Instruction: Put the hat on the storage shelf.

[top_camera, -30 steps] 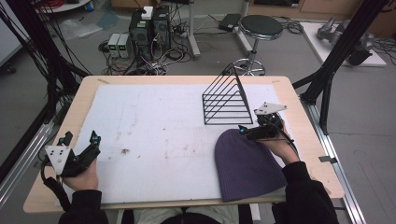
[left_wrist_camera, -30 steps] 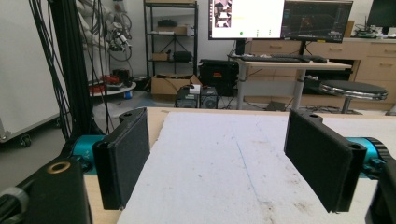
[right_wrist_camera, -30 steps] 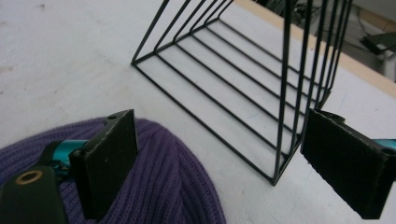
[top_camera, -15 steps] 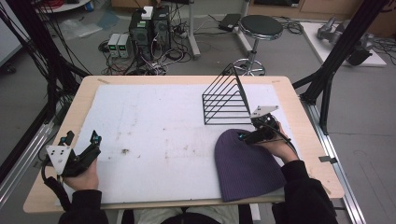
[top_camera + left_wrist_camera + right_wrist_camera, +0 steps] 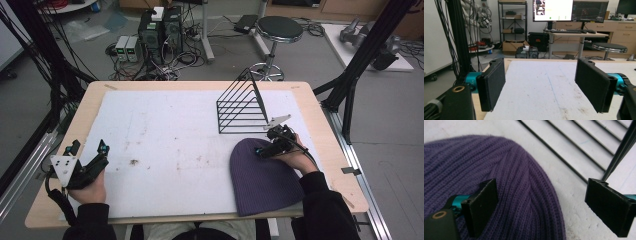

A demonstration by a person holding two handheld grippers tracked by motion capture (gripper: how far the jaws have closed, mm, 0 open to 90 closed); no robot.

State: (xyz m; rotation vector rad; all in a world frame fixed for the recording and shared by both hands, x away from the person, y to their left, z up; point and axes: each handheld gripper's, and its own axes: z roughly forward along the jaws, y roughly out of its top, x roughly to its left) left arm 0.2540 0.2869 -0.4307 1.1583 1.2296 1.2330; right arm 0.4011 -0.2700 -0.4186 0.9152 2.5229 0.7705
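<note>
Here, purple beanie [image 5: 262, 177] beside wire rack [image 5: 243, 107]

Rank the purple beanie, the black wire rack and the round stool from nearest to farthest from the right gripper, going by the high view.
1. Purple beanie: directly under the right gripper, at the hat's top edge.
2. Black wire rack: just beyond the gripper, further up the white mat.
3. Round stool: on the floor past the table's far edge.
</note>
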